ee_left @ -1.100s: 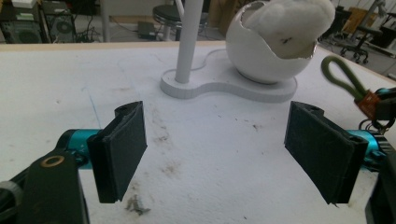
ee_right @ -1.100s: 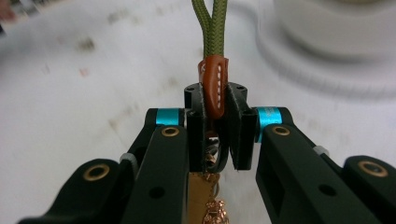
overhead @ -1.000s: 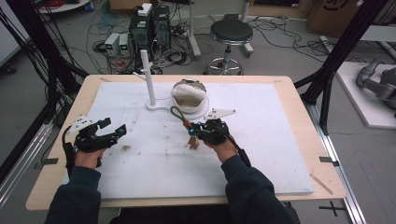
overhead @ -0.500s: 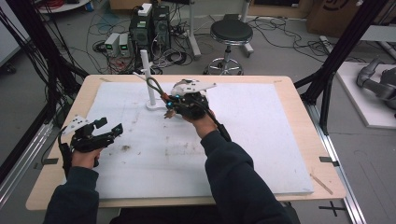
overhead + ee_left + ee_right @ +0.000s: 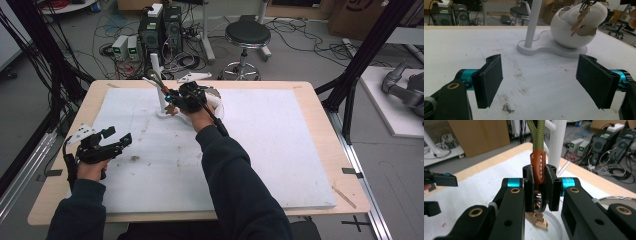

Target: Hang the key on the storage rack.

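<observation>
A keychain with an olive cord loop (image 5: 536, 132), a brown leather tab (image 5: 539, 167) and copper keys (image 5: 540, 218) hangs from my right gripper (image 5: 539, 173), whose jaws are shut on the tab. In the high view my right gripper (image 5: 171, 98) holds the keychain (image 5: 171, 106) beside the white post (image 5: 156, 67) of a stand, with the cord loop reaching toward the post. A white bowl (image 5: 217, 101) sits on the same stand's base, behind the hand. My left gripper (image 5: 119, 137) rests open near the table's left edge, nothing between its pads (image 5: 489, 80).
The stand's flat base (image 5: 544, 48) and the cracked-open bowl (image 5: 571, 32) stand at the far middle of the white mat (image 5: 280, 150). A stool (image 5: 246, 35), computers and cables lie beyond the far edge. Small debris specks (image 5: 134, 159) lie on the mat.
My right gripper has carried the keychain from mid-table away and to the left, up to the white post. The left gripper has stayed put.
</observation>
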### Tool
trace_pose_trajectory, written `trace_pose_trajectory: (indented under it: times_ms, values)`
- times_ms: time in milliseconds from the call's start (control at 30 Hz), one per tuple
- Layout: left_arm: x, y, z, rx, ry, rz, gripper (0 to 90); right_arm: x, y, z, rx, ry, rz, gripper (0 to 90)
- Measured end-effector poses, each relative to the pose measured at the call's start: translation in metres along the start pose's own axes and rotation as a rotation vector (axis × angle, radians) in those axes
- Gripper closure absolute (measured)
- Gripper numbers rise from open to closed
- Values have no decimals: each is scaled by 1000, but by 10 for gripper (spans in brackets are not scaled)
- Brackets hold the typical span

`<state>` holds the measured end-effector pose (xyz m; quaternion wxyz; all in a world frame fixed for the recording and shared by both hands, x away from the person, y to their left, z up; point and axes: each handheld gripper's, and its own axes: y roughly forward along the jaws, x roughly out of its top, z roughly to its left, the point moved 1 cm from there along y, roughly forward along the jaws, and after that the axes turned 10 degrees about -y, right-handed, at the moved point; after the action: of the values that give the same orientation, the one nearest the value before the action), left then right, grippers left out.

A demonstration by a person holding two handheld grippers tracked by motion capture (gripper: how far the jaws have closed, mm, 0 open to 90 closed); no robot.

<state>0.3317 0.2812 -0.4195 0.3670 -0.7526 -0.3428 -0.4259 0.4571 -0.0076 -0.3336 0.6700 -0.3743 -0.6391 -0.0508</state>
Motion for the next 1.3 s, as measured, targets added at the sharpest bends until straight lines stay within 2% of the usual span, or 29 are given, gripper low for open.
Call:
trace_pose_trajectory:
  times_ms: [167,300,367,400,567,633,700,800,867,967,1033,1100,1167,1200,1267,1300]
  values:
    - [0,1,0,-3,0,4,214,0,11,-3,-31,-2,34,803]
    - [0,1,-2,-17,-17,1,217,-1,17,-5,-60,4,64,796]
    - [1,1,-2,-15,-18,-4,217,-3,16,-8,-51,8,71,768]
    - [0,1,-2,-15,-19,-5,217,-3,13,-10,-47,11,69,716]
    - [0,0,-1,-10,-20,-5,217,-3,-14,-22,-43,-5,18,558]
    - [0,0,-2,-15,-31,-8,217,-4,-27,-28,-52,-27,0,455]
    - [1,0,-3,-18,-39,-10,217,-5,-43,-35,-62,-43,-7,425]
    - [1,1,-5,-21,-42,-12,208,-12,-70,-46,-87,-61,-20,331]
    - [1,1,-6,-26,-38,-11,198,-18,-81,-49,-91,-76,-19,303]
    - [0,3,-8,-33,-31,-7,184,-35,-98,-54,-94,-94,-5,254]
    - [0,4,-9,-41,-21,-5,181,-45,-107,-58,-102,-74,68,220]
    - [-1,5,-10,-48,-19,-6,180,-58,-118,-59,-90,-67,51,218]
    - [-1,6,-11,-53,-11,-5,181,-66,-126,-61,-98,-58,127,216]
    - [0,6,-11,-54,-6,0,181,-70,-130,-61,-106,-51,137,215]
    - [-1,7,-13,-59,-4,-2,181,-81,-140,-60,-84,-68,100,213]
    - [-1,8,-13,-60,-2,-1,181,-86,-144,-59,-85,-74,107,213]
